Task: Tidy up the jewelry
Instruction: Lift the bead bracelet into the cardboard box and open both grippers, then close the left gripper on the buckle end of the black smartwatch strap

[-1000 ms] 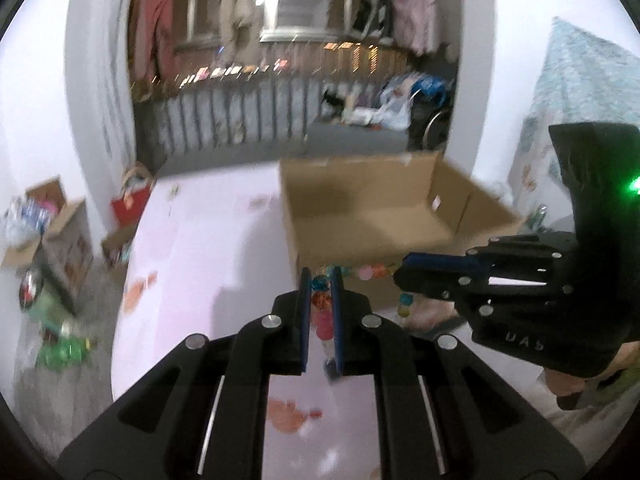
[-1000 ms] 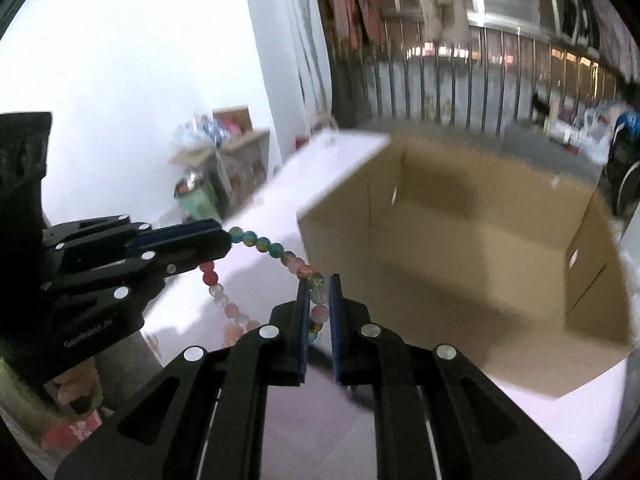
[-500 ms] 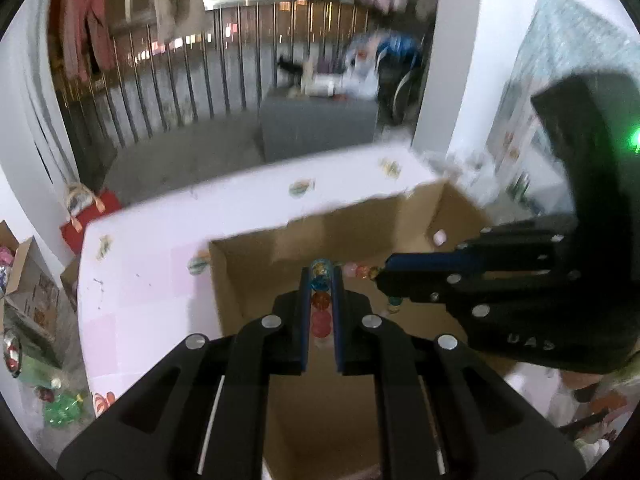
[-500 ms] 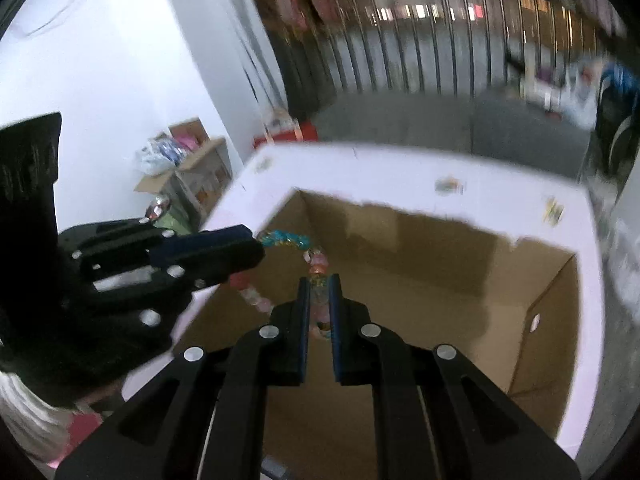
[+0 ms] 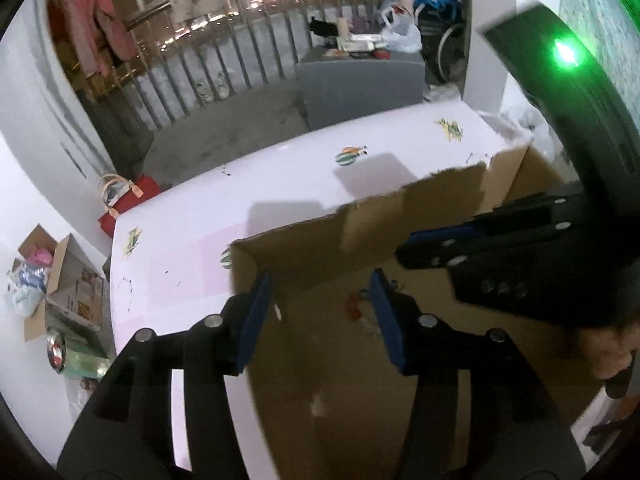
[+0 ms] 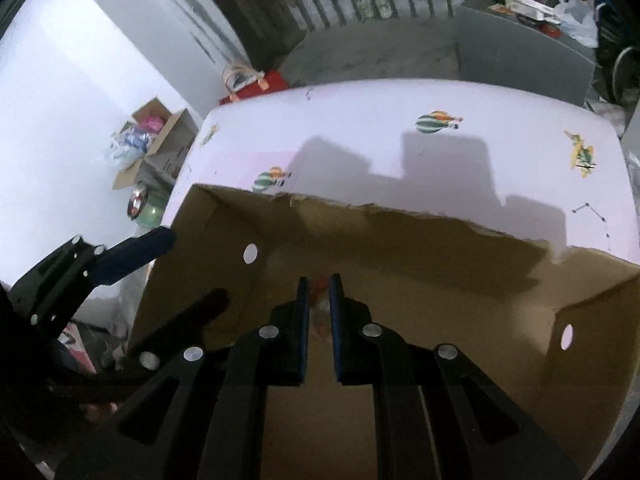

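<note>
Inside the cardboard box (image 5: 400, 216) on the table (image 5: 200, 232), the bead bracelet (image 5: 354, 306) lies blurred. The left hand-held gripper (image 5: 320, 312) has just been opening and its blue pads stand apart, clear of the beads. The right hand-held gripper (image 6: 319, 320) pinches beads between nearly closed pads.

bead bracelet (image 6: 319, 307): blurred smear between the right gripper (image 6: 318, 330) fingers (image 6: 301, 322), mostly hidden.
cardboard box (image 5: 400, 216): near wall cut off at bottom edge.
hand (image 5: 612, 350): blurred, cropped at right edge.
floor clutter (image 5: 56, 354): too small to identify, lower left.
</note>
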Demonstrator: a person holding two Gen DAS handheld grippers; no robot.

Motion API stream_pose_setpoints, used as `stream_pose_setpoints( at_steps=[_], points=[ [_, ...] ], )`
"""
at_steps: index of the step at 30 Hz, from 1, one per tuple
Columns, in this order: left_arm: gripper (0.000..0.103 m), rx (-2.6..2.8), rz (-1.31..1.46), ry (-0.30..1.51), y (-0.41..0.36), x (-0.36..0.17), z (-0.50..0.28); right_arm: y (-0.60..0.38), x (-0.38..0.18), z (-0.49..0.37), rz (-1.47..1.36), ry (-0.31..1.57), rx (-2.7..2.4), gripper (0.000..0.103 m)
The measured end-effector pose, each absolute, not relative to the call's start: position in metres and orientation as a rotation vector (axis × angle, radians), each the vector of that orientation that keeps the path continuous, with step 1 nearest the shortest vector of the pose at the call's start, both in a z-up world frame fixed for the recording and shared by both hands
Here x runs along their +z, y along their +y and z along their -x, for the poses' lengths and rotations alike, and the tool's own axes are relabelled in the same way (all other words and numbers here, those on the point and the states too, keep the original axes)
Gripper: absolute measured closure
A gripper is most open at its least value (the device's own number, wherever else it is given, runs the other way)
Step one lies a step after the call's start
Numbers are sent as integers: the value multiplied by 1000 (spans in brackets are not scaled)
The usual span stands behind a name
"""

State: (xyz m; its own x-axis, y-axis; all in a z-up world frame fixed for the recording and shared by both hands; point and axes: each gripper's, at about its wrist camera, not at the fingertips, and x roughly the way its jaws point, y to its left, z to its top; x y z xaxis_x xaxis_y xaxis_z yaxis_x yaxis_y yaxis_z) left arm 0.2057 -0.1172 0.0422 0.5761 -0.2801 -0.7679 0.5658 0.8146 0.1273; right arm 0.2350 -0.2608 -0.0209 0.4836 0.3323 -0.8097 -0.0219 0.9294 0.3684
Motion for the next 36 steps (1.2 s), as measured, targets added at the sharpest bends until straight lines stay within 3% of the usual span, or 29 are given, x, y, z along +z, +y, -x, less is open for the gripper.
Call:
stream_pose_setpoints(
  at_steps=[5,9,13,18,25,30,36],
  points=[
    [48,-508,-307,703,-75,79,-171,-271,29,-166,-248,860,233,91],
    [38,-513,-290,596,-31,94,-125,-269,64,-79,-25,649,208,71],
    [37,-503,-293,577,8,77,-77,-268,65,-3,71,553,241,57],
    [36,-580,-252,665,29,24,-37,-267,18,42,58,630,277,55],
    [36,-686,-217,802,24,-48,-27,-284,-65,30,-66,809,207,55],
    [52,-720,-145,897,24,-79,-34,-294,-90,23,-150,864,205,55],
    [54,-735,-125,901,15,-89,-33,-292,-105,25,-176,895,207,58]
  ],
)
